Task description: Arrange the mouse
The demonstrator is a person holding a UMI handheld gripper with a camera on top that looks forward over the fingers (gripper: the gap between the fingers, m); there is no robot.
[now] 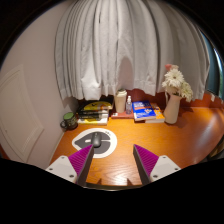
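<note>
A dark mouse (96, 140) lies on a round black-and-white mouse pad (104, 147) on the wooden desk (150, 138). My gripper (112, 150) is open and empty, low over the desk's near part. Its magenta pads (80, 160) stand wide apart. The mouse sits just ahead of the left finger's tip, left of the gap between the fingers and not between them. The left finger hides part of the mouse pad.
A vase with white flowers (173, 100) stands at the back right. A blue book (145, 112), a pale cup (121, 102) and a stack of books (96, 108) line the back by the white curtain (110, 45). A small green thing (68, 120) sits at the left.
</note>
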